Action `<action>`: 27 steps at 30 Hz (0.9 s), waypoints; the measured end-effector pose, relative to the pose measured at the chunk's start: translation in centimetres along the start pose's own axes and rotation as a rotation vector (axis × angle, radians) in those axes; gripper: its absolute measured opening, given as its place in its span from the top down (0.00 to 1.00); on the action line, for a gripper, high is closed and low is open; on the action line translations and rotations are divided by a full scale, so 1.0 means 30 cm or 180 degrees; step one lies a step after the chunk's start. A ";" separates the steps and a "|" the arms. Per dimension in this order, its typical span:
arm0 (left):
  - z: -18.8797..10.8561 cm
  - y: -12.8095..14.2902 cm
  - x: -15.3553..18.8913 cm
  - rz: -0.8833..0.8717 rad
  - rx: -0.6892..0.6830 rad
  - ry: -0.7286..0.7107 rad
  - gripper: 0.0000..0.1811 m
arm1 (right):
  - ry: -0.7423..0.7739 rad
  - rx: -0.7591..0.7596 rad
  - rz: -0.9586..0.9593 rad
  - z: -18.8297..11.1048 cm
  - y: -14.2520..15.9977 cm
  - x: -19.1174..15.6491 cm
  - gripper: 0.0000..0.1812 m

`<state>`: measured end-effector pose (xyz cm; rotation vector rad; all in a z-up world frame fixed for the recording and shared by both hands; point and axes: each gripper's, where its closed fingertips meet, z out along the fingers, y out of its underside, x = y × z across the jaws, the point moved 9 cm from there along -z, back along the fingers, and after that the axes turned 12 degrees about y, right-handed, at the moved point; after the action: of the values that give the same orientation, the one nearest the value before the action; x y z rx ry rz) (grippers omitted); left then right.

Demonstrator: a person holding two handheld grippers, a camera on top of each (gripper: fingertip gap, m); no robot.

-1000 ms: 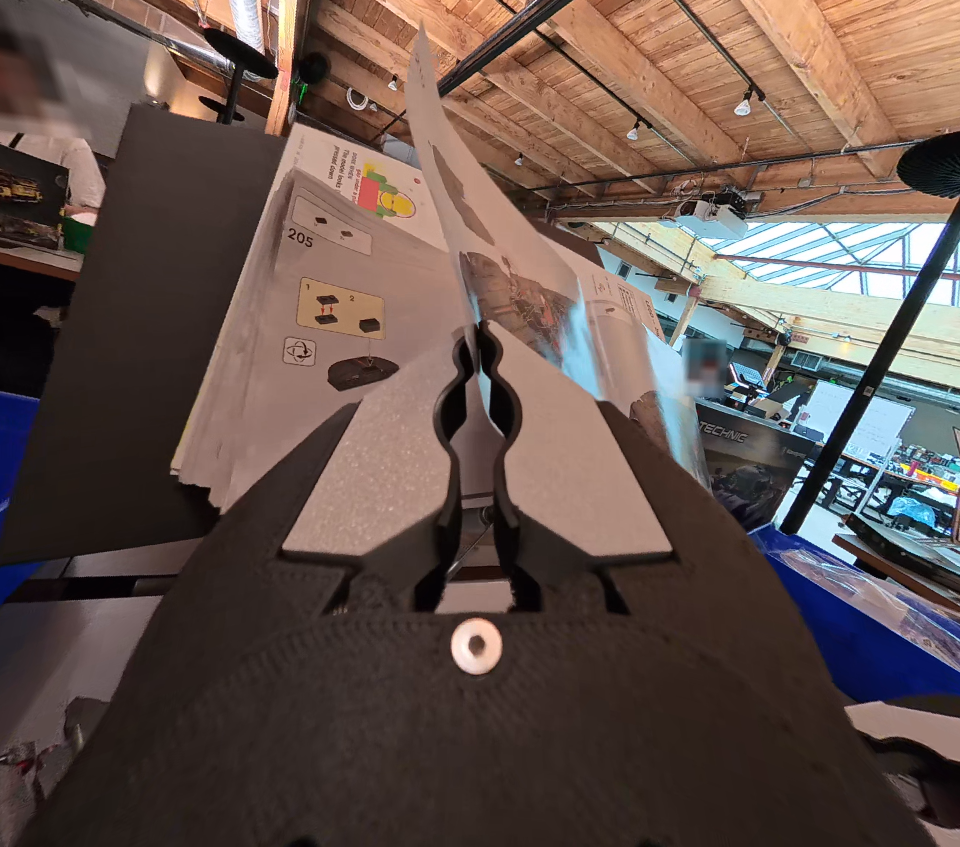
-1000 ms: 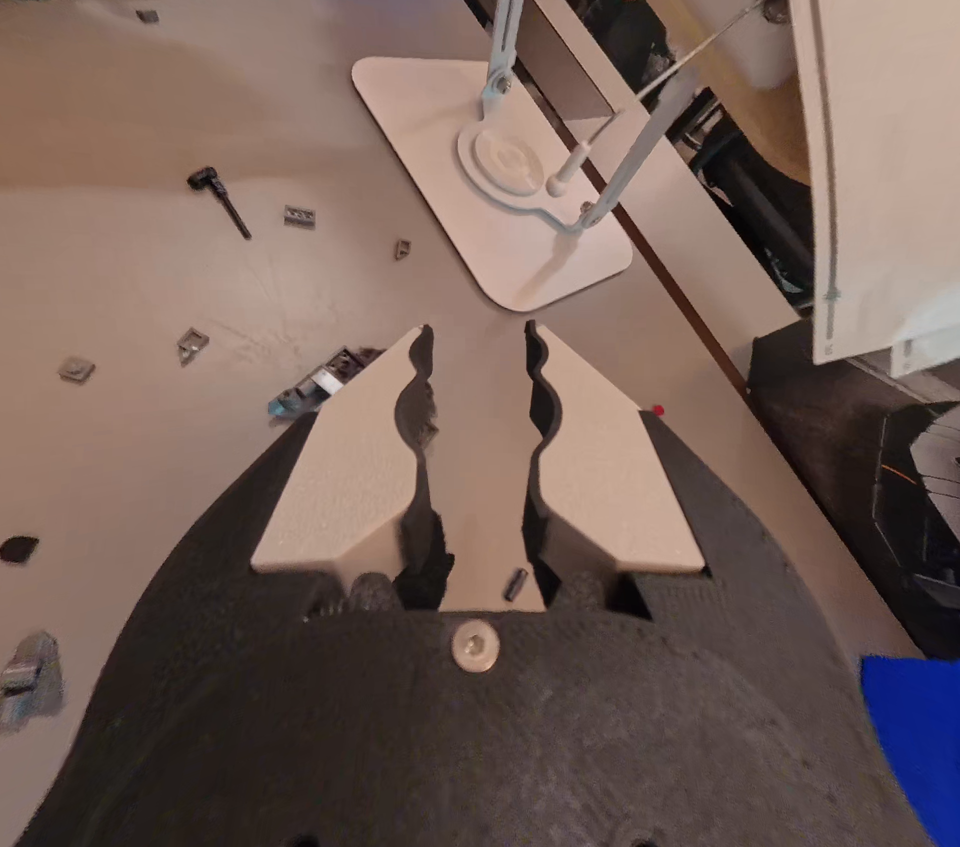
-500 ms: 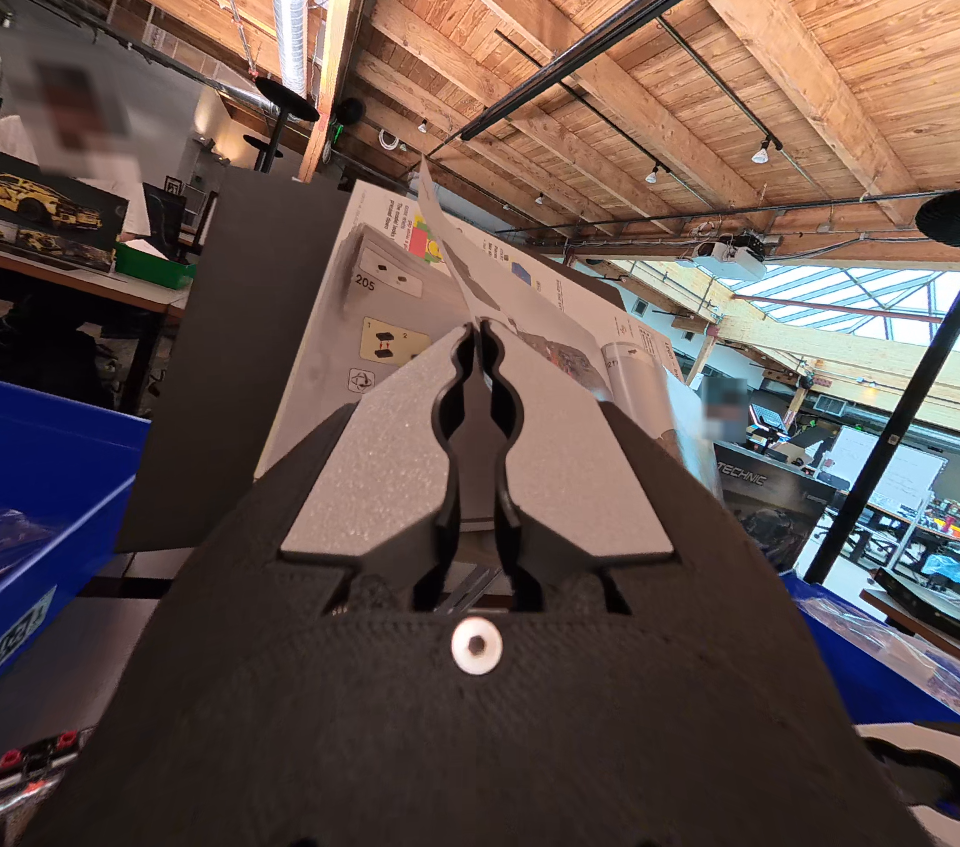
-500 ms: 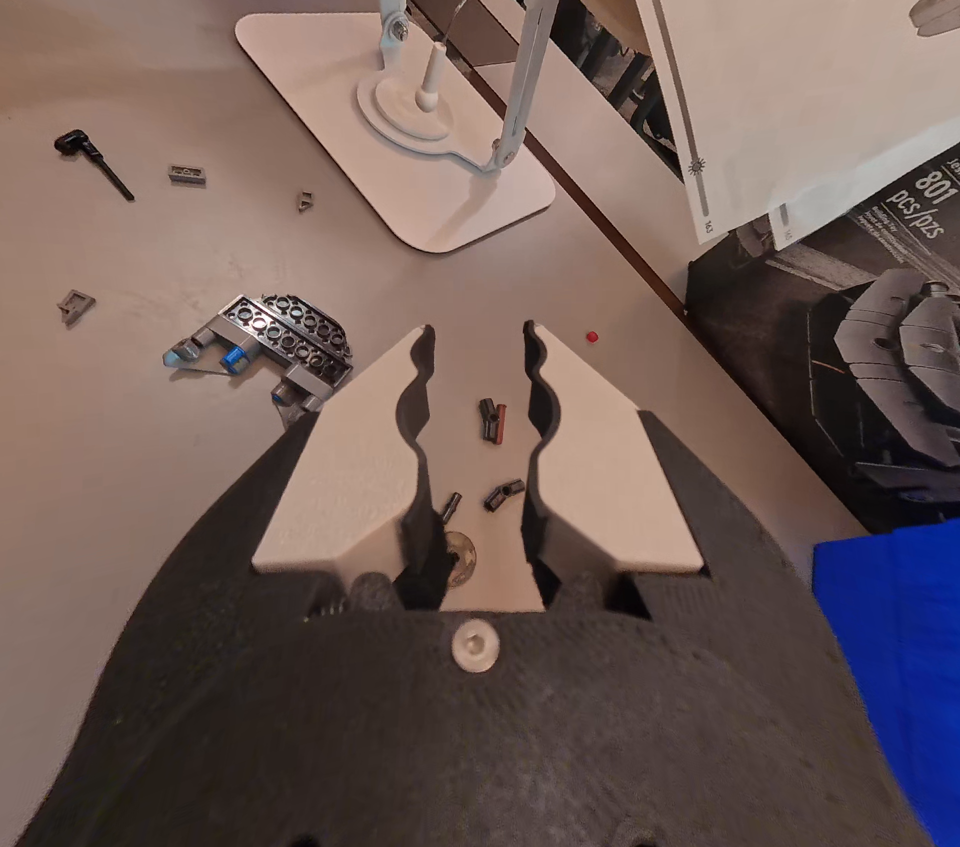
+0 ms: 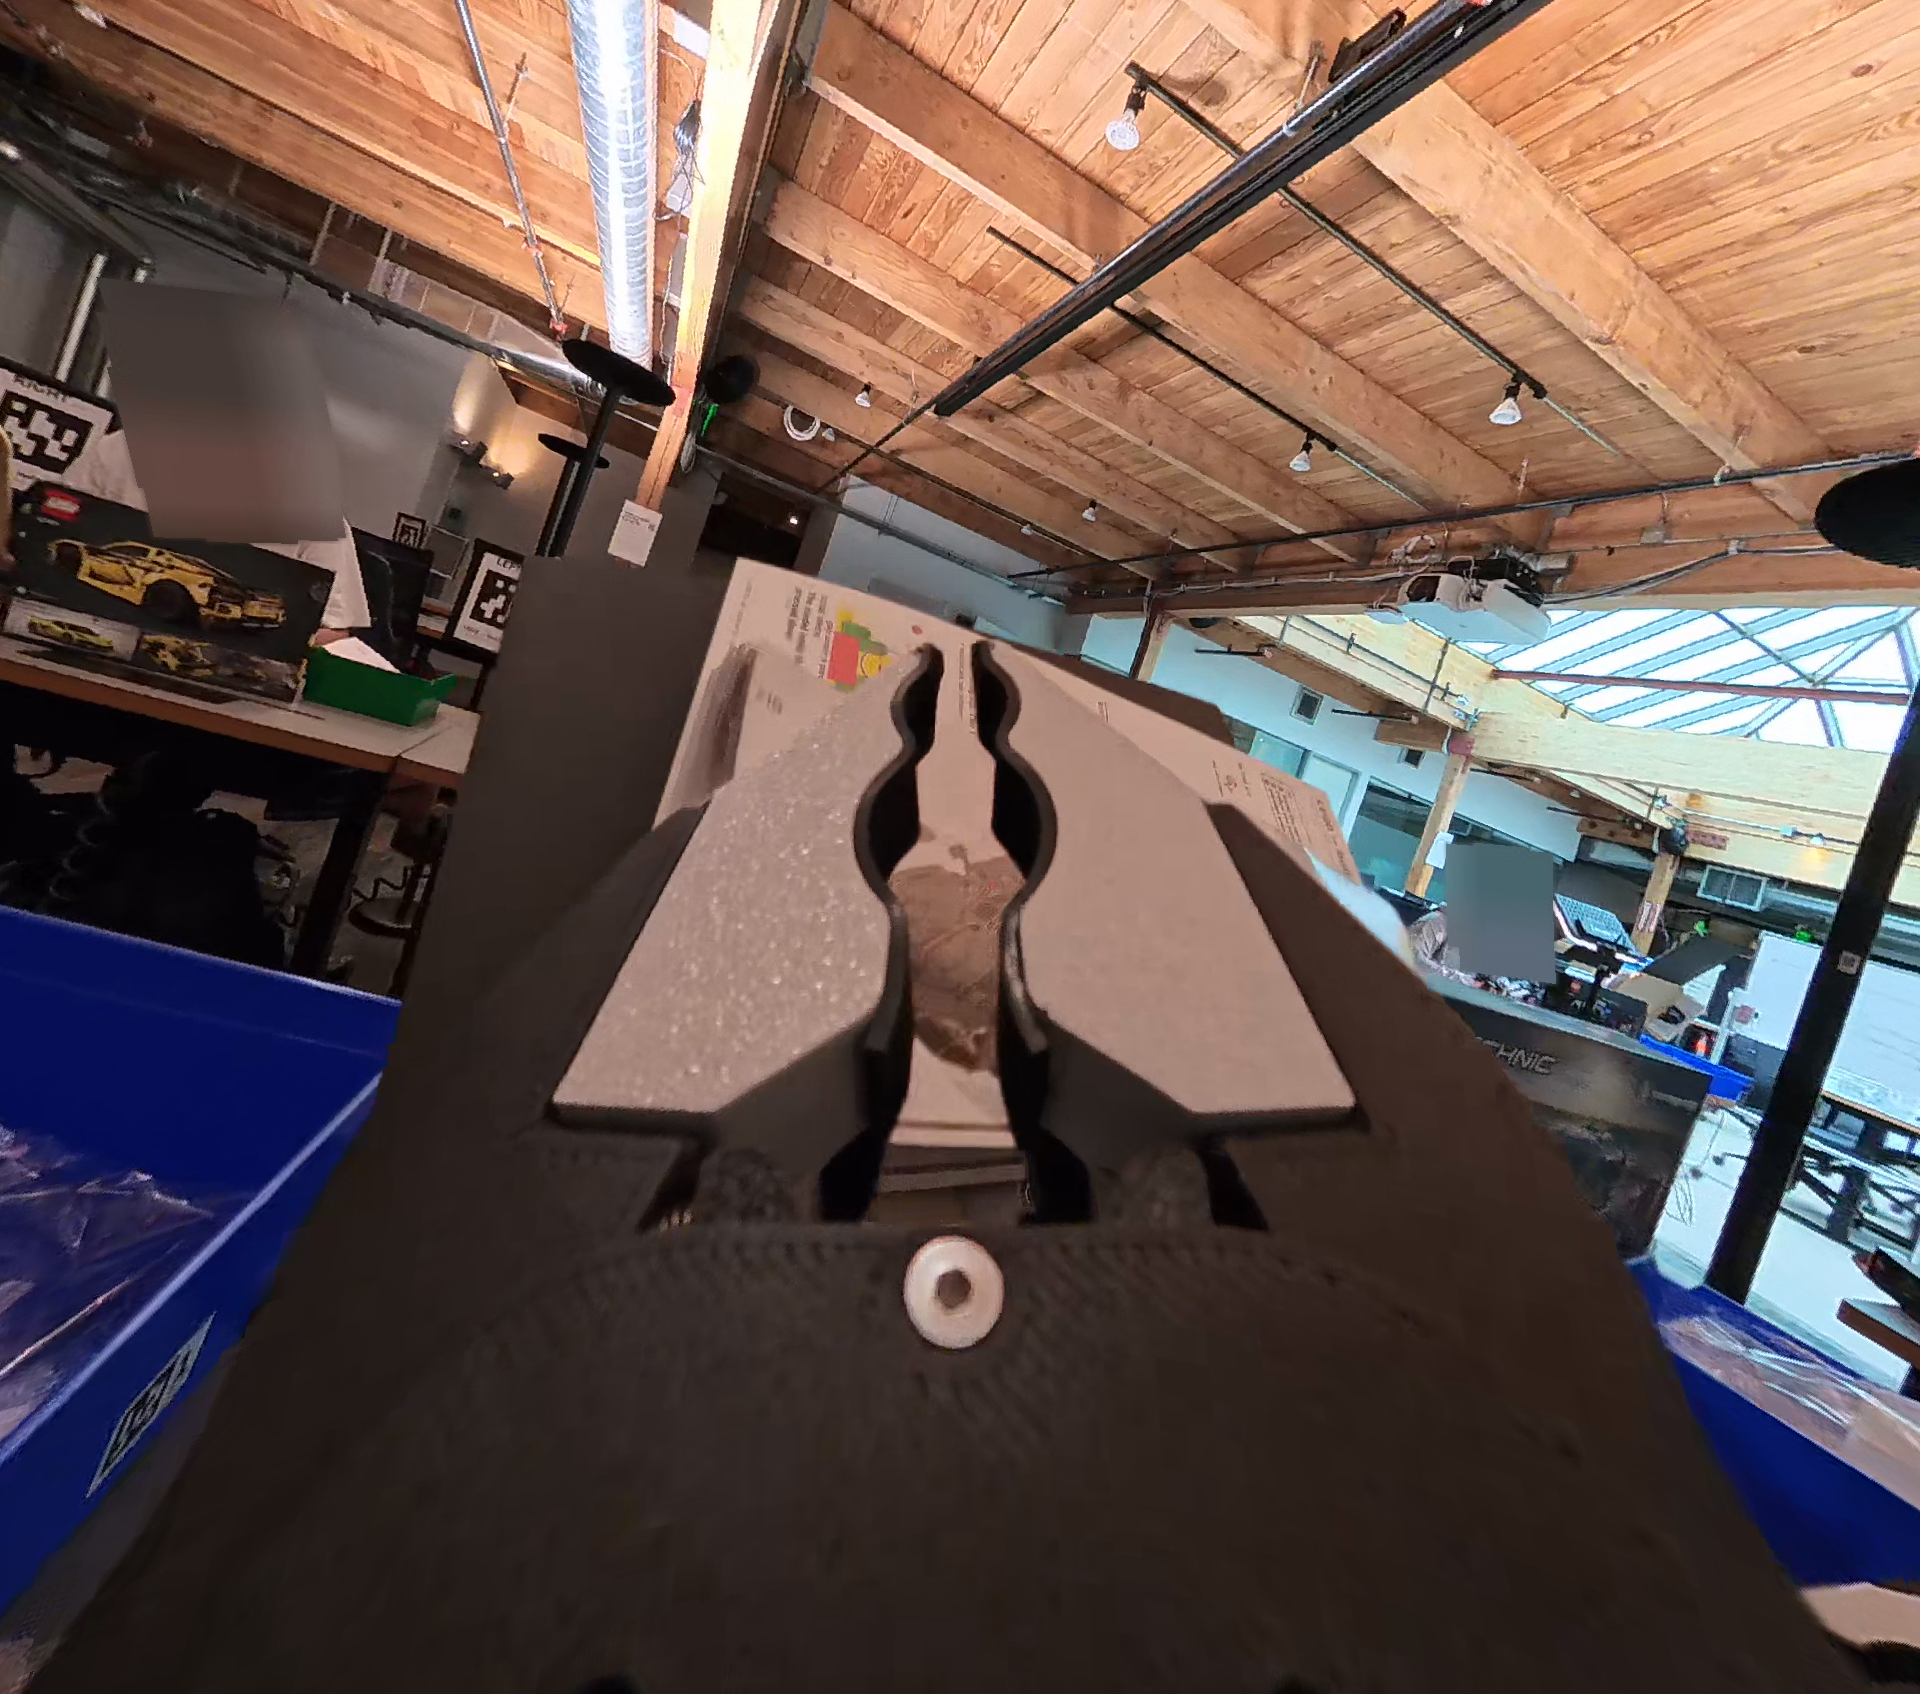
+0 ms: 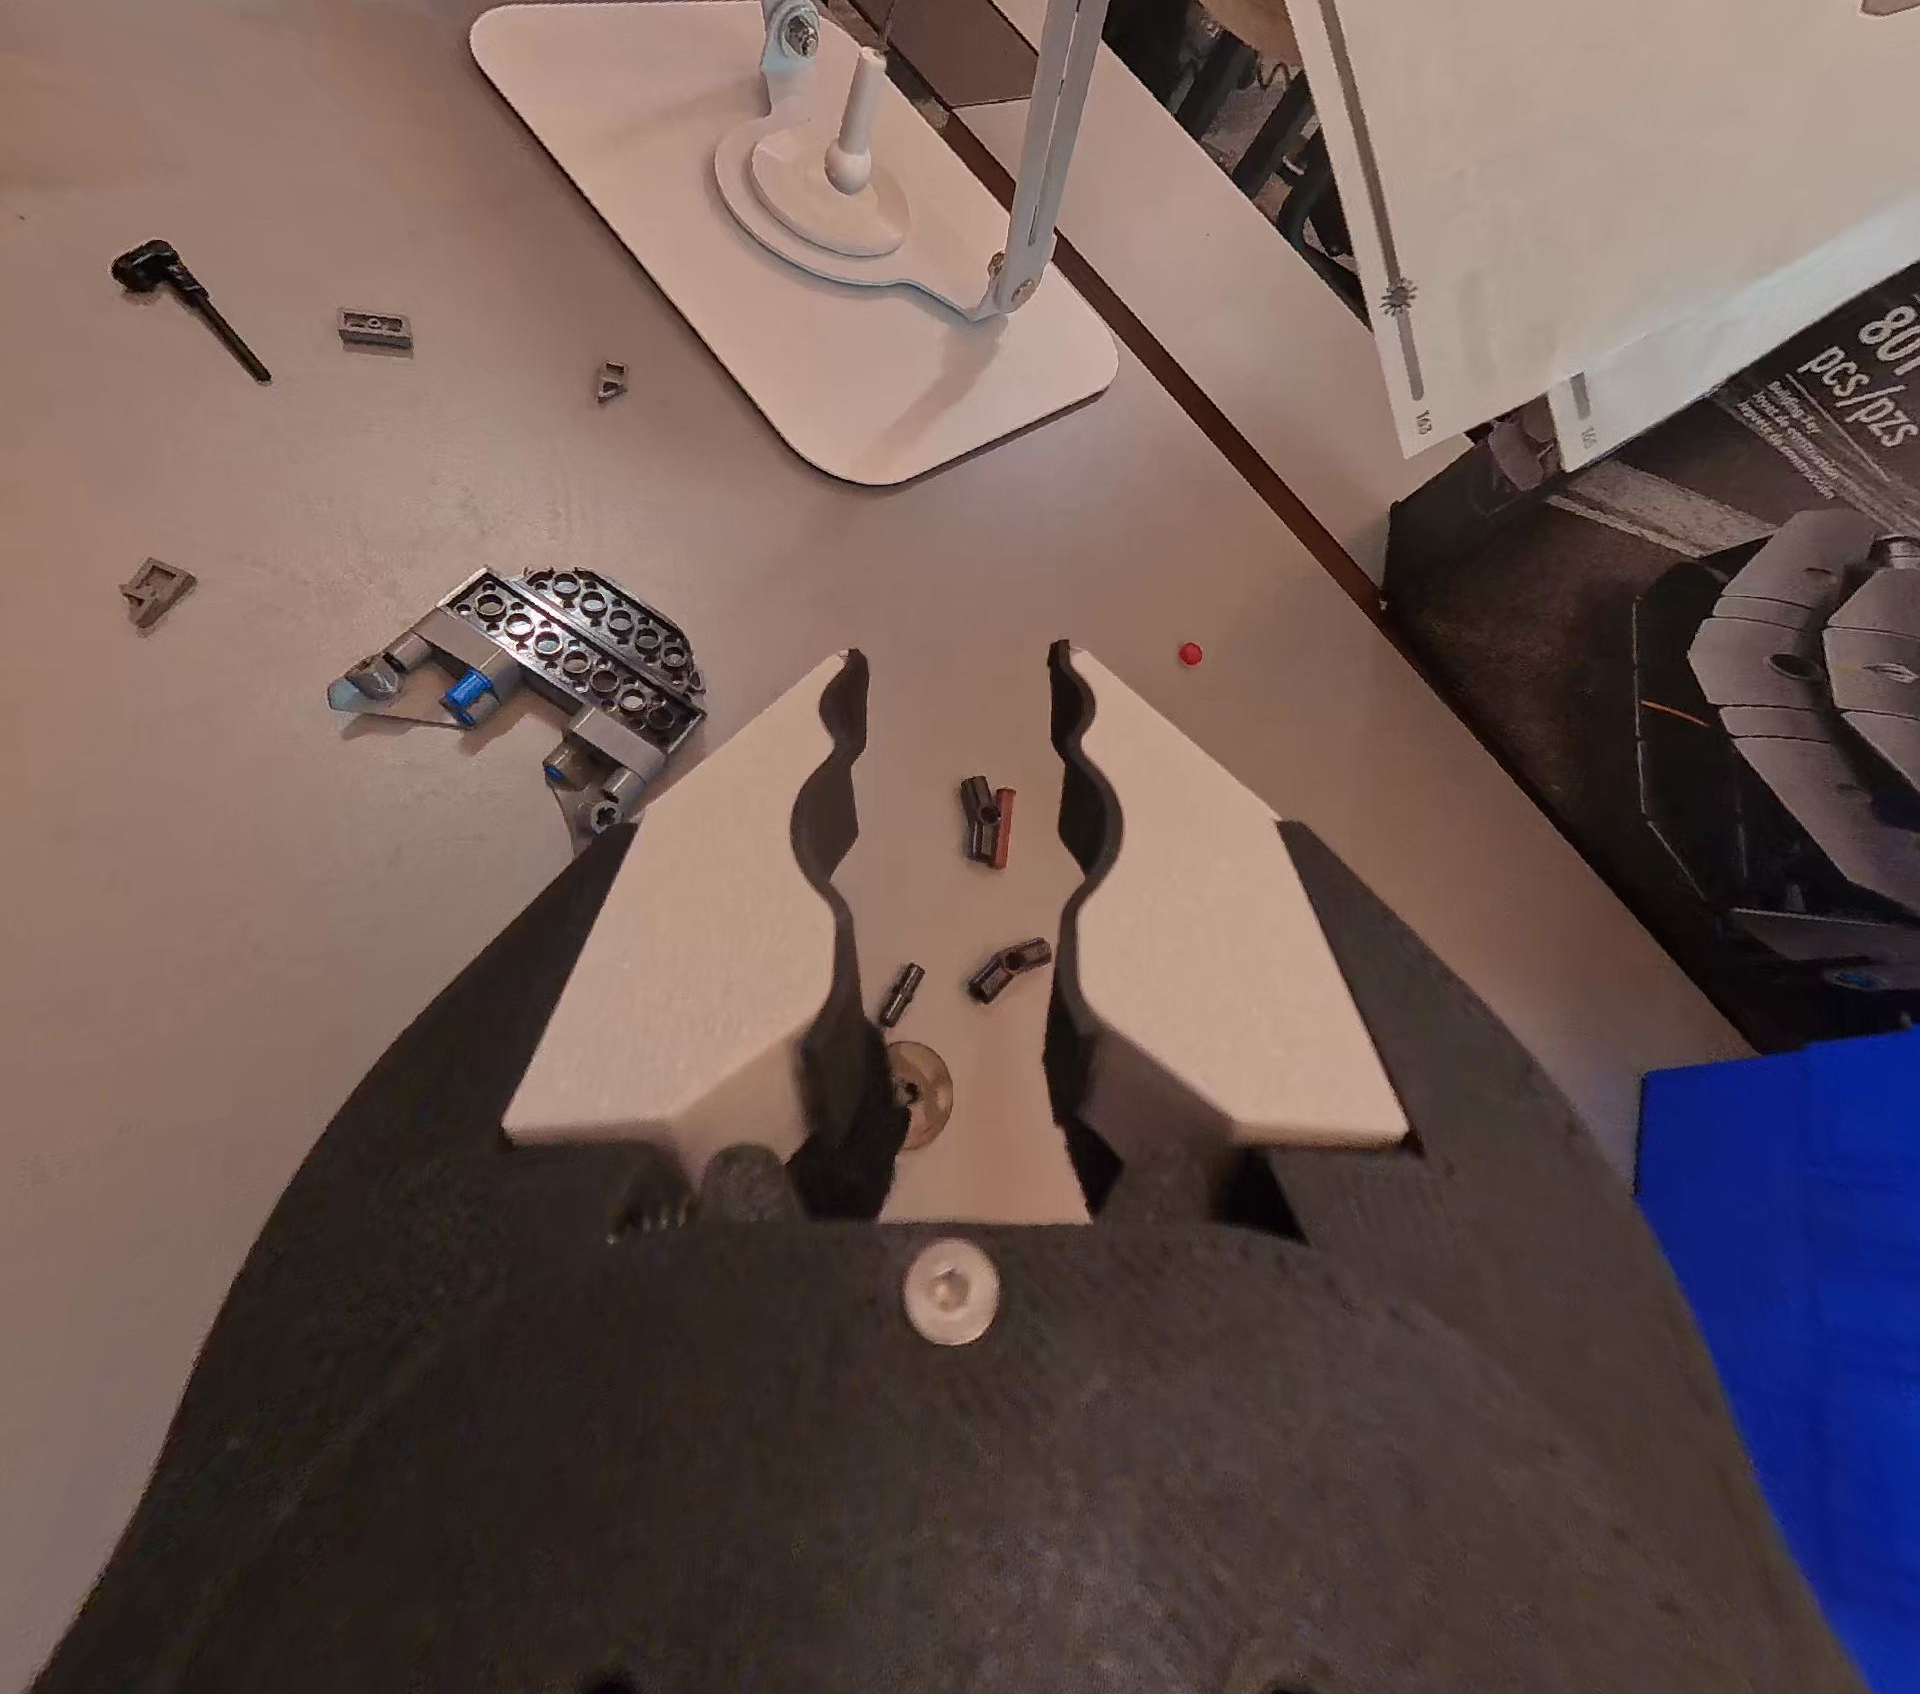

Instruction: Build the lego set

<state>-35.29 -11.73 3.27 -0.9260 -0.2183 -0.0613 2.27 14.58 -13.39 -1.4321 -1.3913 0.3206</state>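
Note:
My left gripper [image 5: 961, 662] points up at the instruction booklet [image 5: 790, 709], which leans on a dark board [image 5: 582, 761]. Its jaws stand a narrow gap apart, with a printed page showing behind them and nothing pinched. My right gripper [image 6: 956, 662] is open and empty over the table. Between its fingers lie small black pins [image 6: 985, 818], [image 6: 1010, 969], [image 6: 902, 992] and a tan round piece [image 6: 925, 1094]. A dark grey studded sub-assembly with blue pins [image 6: 561, 668] lies left of the right gripper. The booklet's pages also show in the right wrist view [image 6: 1558, 34], hanging at upper right.
A white stand base [image 6: 727, 210] sits ahead on the table. Loose parts lie at left: a black axle piece [image 6: 187, 304], a grey plate [image 6: 374, 327], small grey bits [image 6: 156, 593]. A red stud [image 6: 1190, 654], the set's box [image 6: 1714, 709] and blue bins [image 6: 1787, 1281], [image 5: 156, 1177] stand nearby. The left gripper's tips are roughly 50 centimeters from the right gripper's. It is some 15 centimeters from my right tips to the red stud [image 6: 1190, 654].
My left gripper was shut on a raised page; its jaws have now parted and the page lies back on the booklet. My right gripper has pulled back, bringing the pins and sub-assembly into view.

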 end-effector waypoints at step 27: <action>0.014 0.102 -0.058 -0.0197 -0.0316 -0.0058 0.95 | -0.0255 -0.0122 -0.0257 0.023 0.010 -0.064 0.81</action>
<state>-36.61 -9.62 0.74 -1.0190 -0.2628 -0.1217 1.34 13.36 -14.78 -1.4031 -1.5234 0.3035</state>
